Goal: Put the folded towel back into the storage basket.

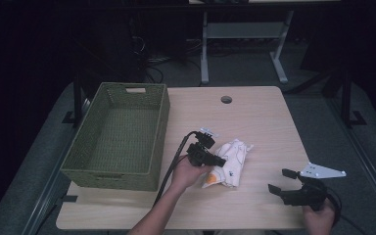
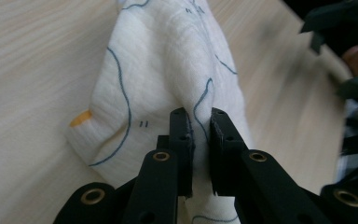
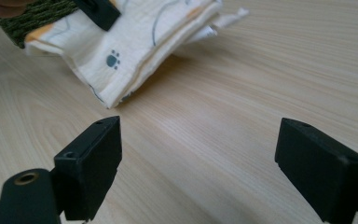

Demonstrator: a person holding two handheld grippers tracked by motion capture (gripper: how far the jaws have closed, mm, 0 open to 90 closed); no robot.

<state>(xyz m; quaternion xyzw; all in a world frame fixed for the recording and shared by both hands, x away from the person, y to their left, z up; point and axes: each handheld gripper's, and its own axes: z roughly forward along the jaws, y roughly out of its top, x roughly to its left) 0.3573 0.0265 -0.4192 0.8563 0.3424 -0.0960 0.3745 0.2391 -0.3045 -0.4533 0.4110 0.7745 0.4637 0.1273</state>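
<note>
A folded cream cloth [image 1: 231, 164] with blue line drawings, a paw print and orange patches lies on the wooden table [image 1: 254, 117], right of the basket. My left gripper [image 1: 220, 161] is shut on a fold of that cloth [image 2: 168, 70], which bunches up between the pads. The cloth's layered edge [image 3: 135, 46] lifts slightly off the wood. My right gripper [image 1: 277, 180] stands open near the table's front right corner, jaws wide apart over bare wood [image 3: 200, 154], well short of the cloth.
A green woven basket [image 1: 149, 178] sits empty on the table's left side, close to my left hand. A round cable hole [image 1: 226, 99] is at the table's far edge. A white desk frame [image 1: 240, 34] stands beyond the table.
</note>
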